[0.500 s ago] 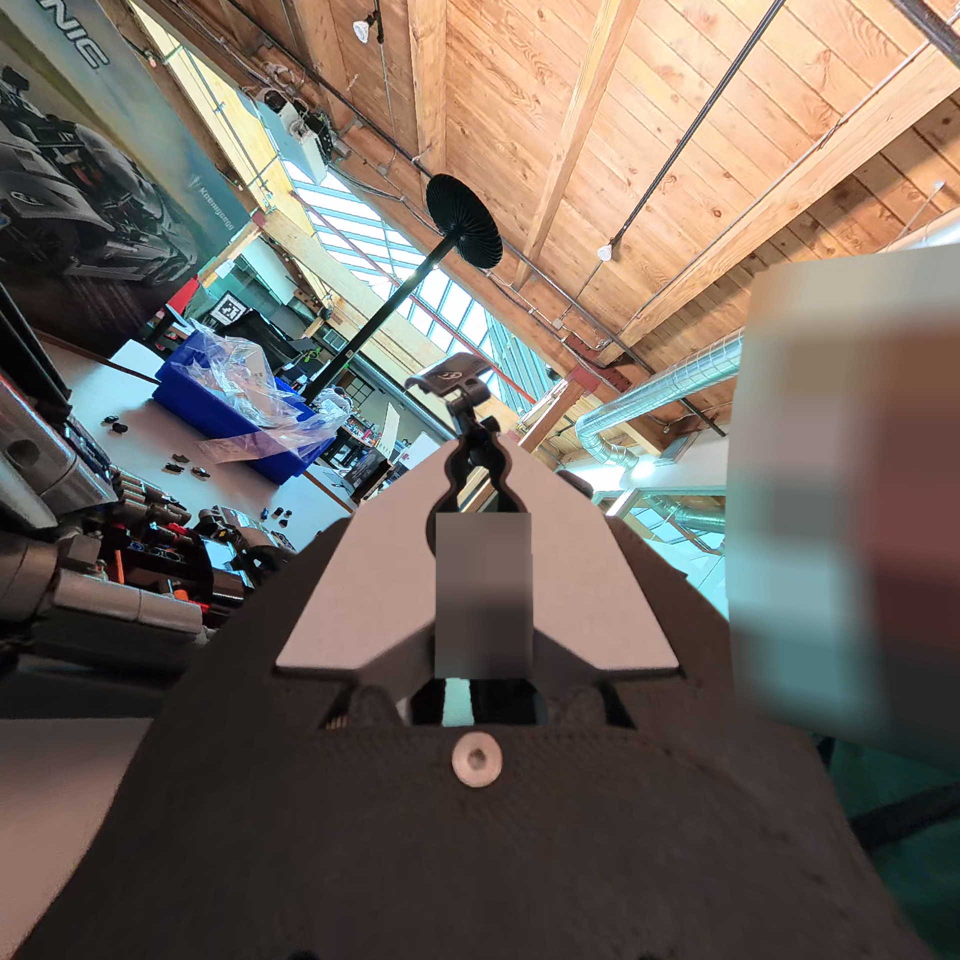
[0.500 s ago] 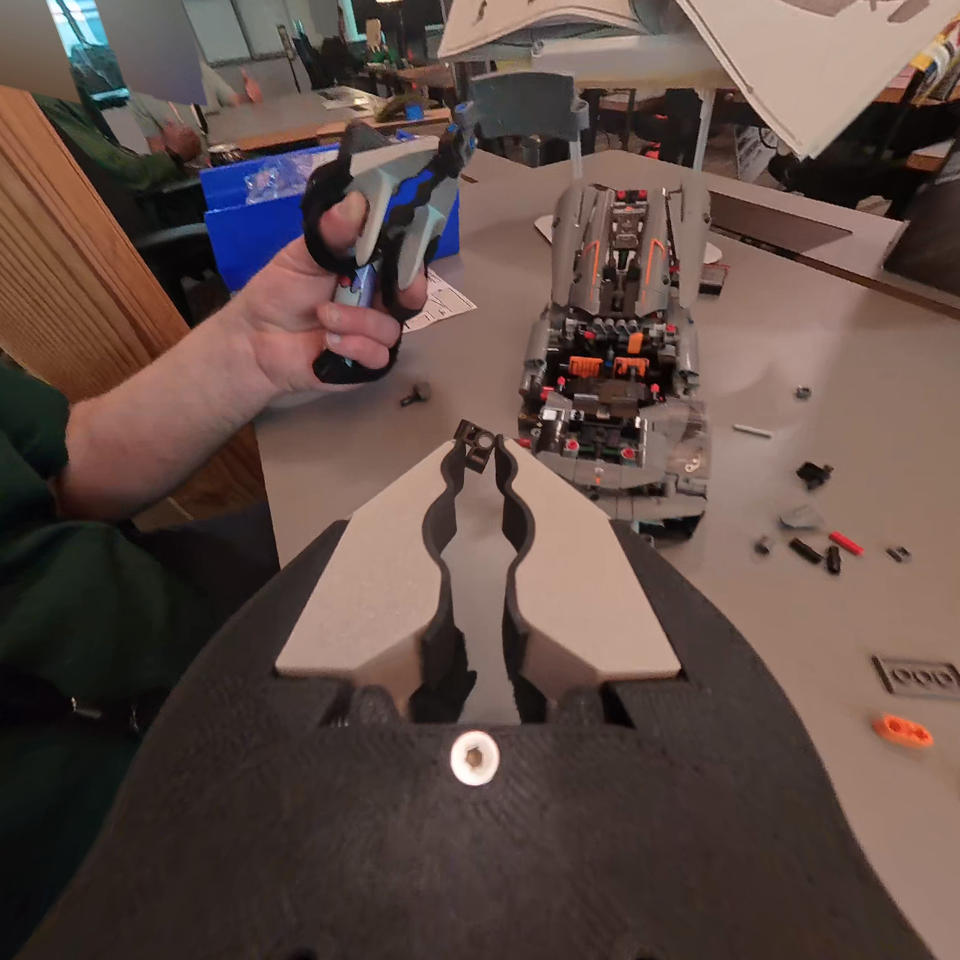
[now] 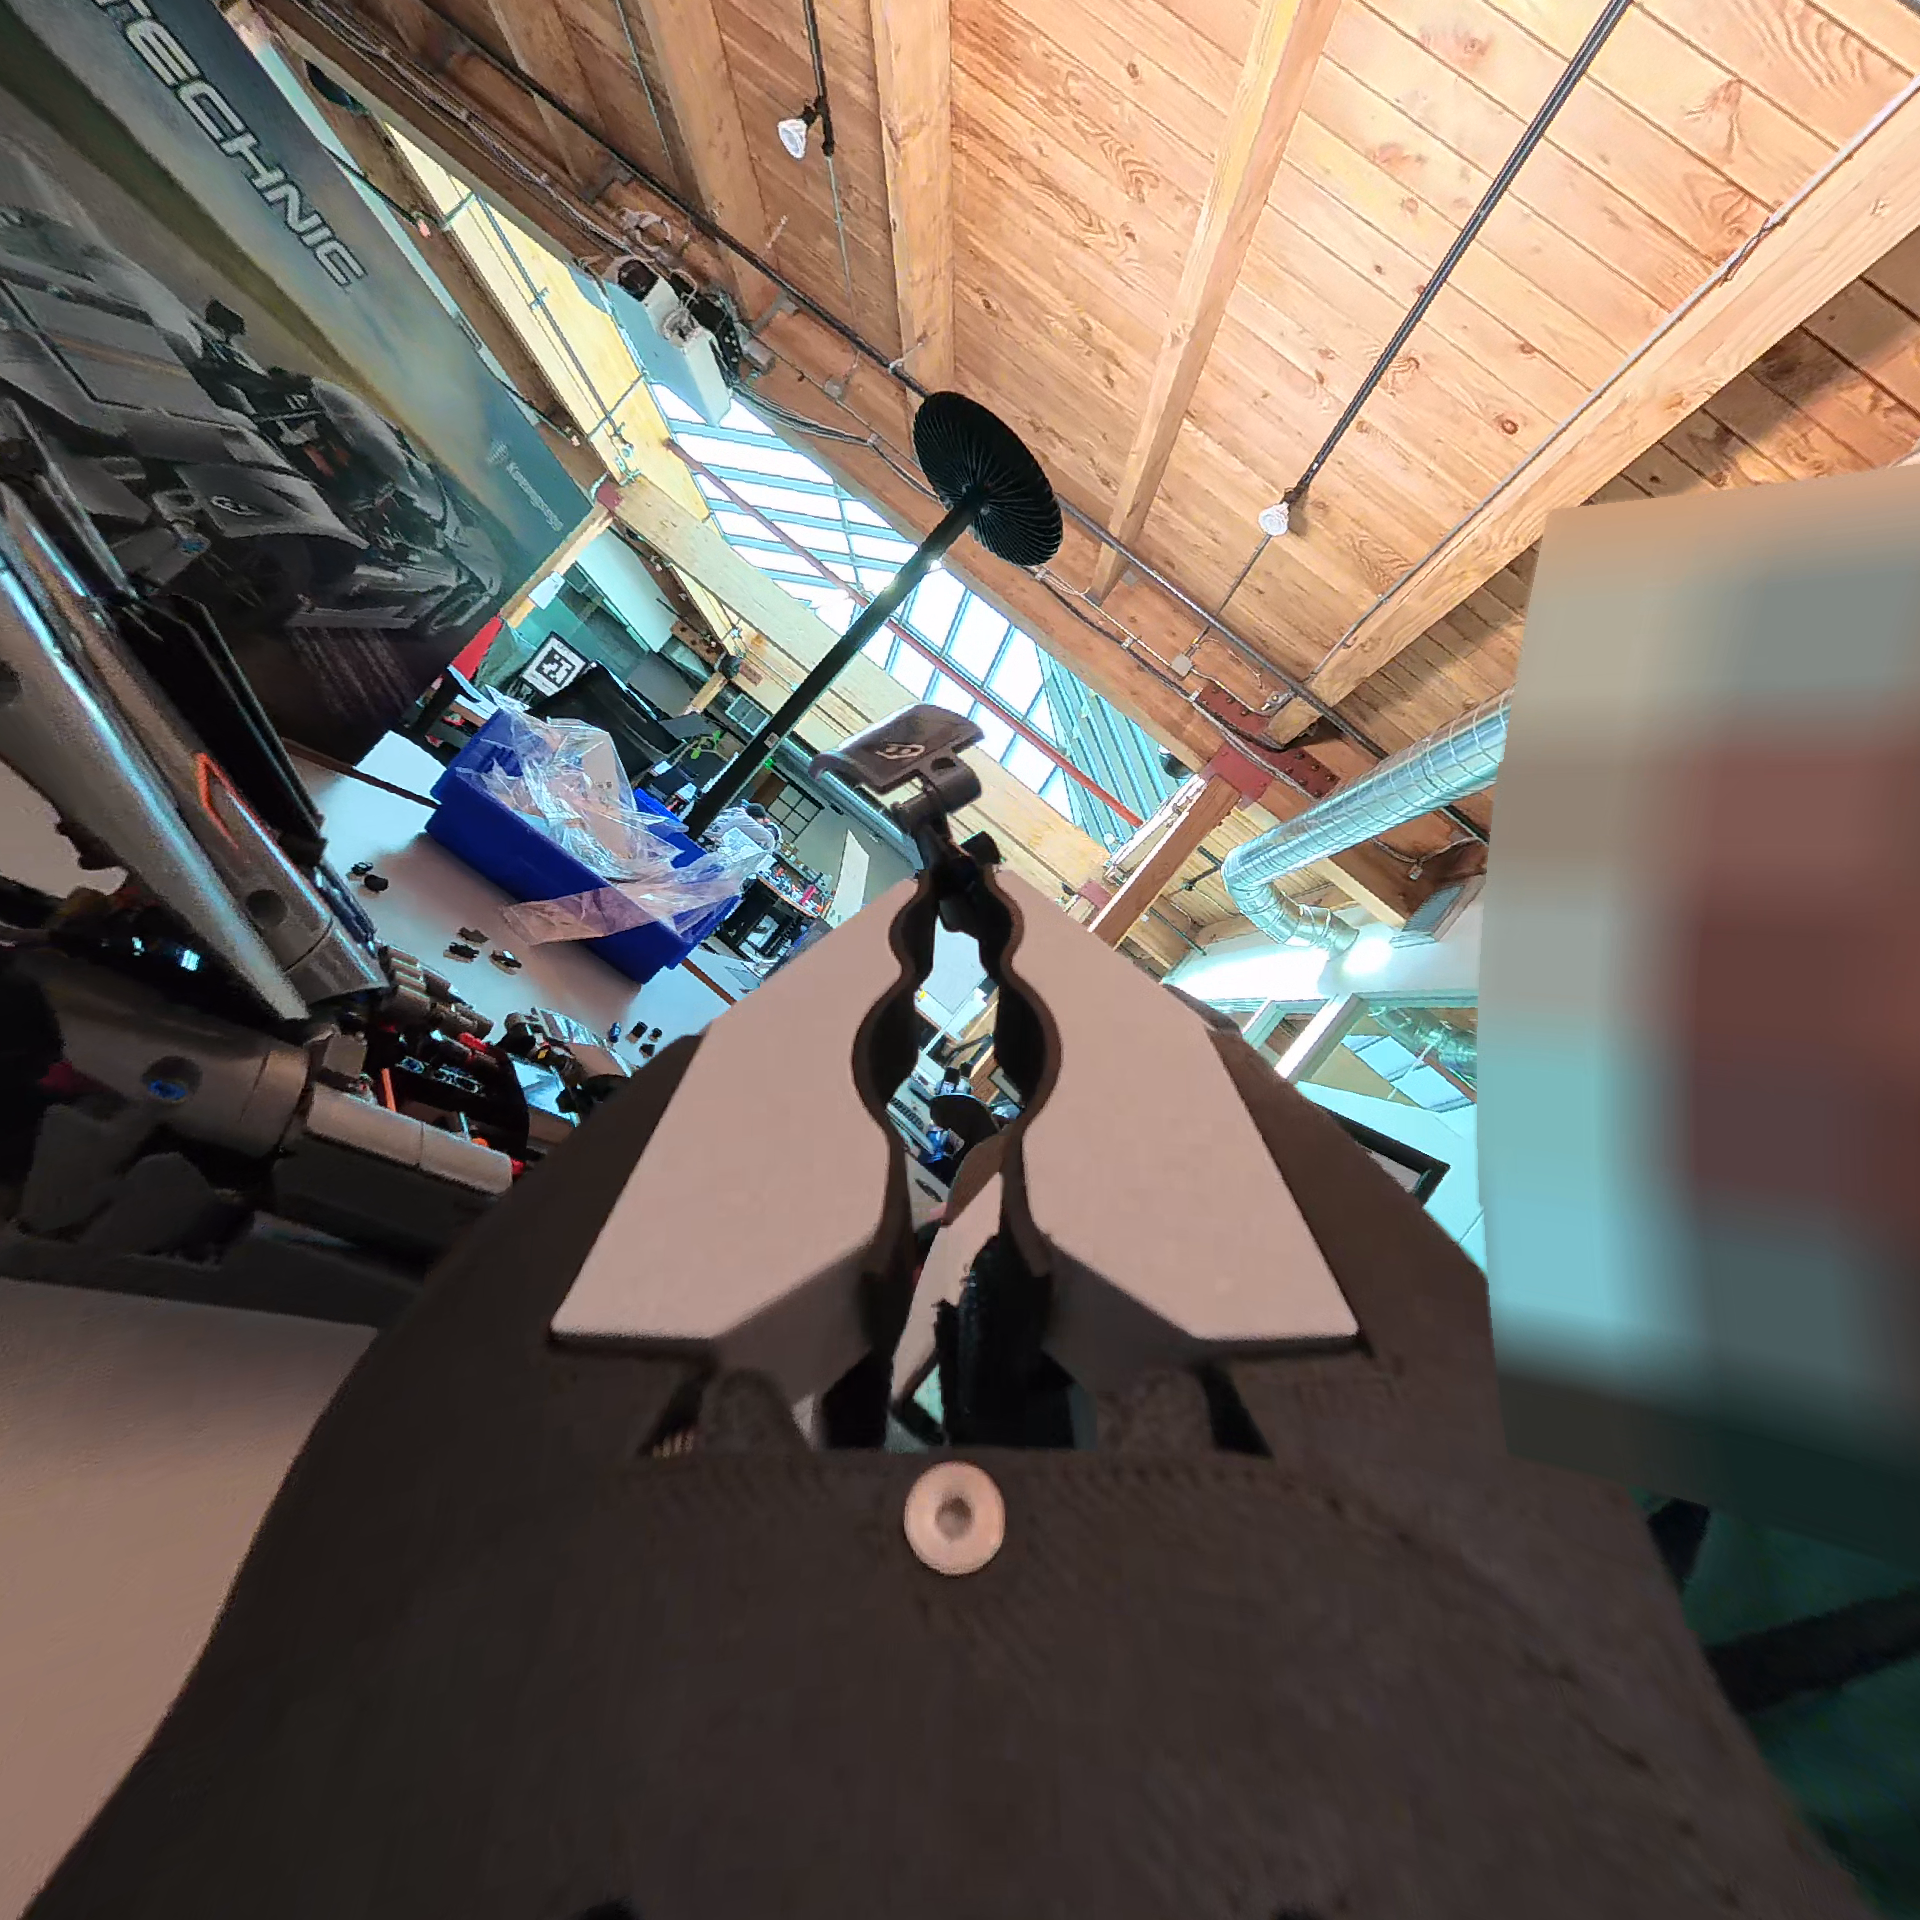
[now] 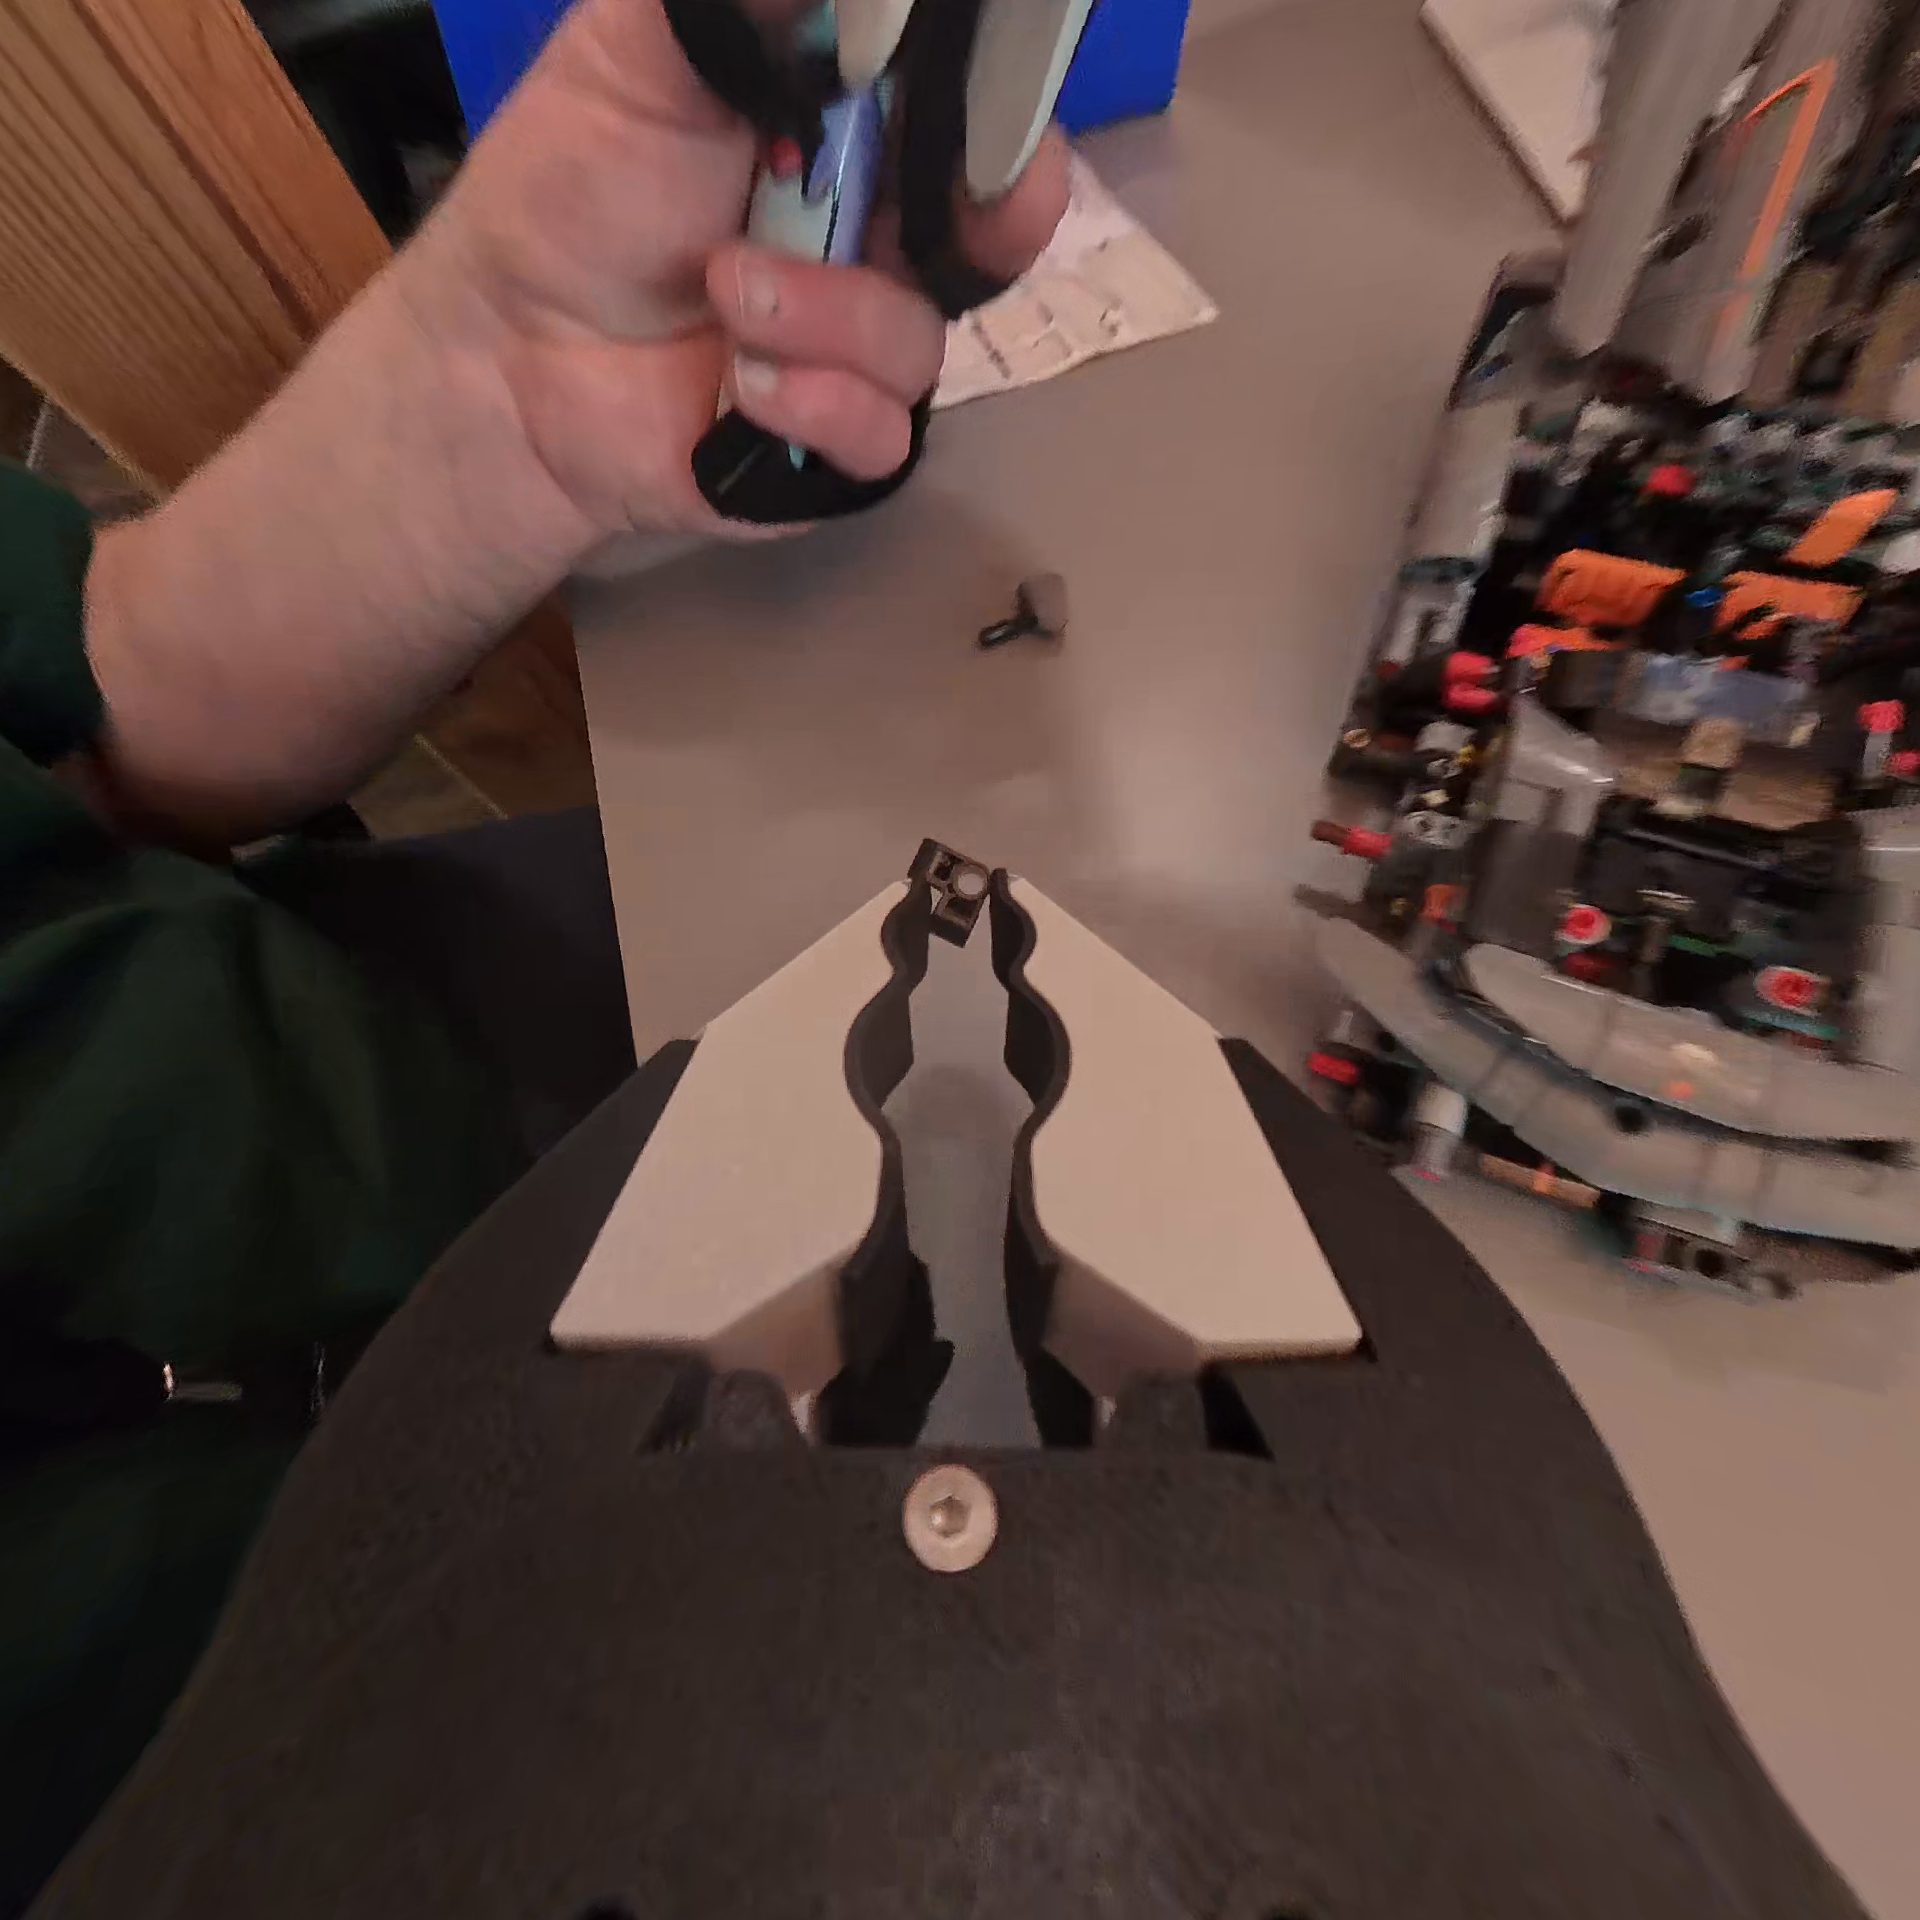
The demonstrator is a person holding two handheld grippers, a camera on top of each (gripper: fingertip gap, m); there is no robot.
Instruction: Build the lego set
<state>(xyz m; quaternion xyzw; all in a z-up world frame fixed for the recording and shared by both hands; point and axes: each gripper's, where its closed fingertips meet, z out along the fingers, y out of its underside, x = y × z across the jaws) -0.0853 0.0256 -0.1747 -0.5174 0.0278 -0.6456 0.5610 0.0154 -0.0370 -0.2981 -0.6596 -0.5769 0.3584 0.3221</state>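
My left gripper (image 3: 958, 883) points up toward the ceiling and is shut on a dark grey panel piece (image 3: 902, 755) with a black connector at its base. My right gripper (image 4: 954, 899) is shut on a small black connector block (image 4: 951, 902), held low over the grey table (image 4: 1195, 623). The grey and orange lego car (image 4: 1683, 727) stands on the table to the right of it; it also shows at the left edge of the left wrist view (image 3: 208, 987). A hand (image 4: 582, 343) holding the left gripper fills the upper left of the right wrist view.
A small black piece (image 4: 1023, 613) lies on the table ahead of my right gripper. A printed sheet (image 4: 1081, 301) lies behind it. A blue bin (image 3: 561, 852) with clear plastic bags stands on the table, with small dark pieces (image 3: 478, 948) near it. My right fingertips sit around 15 cm from my left ones.
My right gripper has moved forward and lower, closer to the left hand and the car, still holding the black block. The left gripper has tilted slightly with the panel piece in it.
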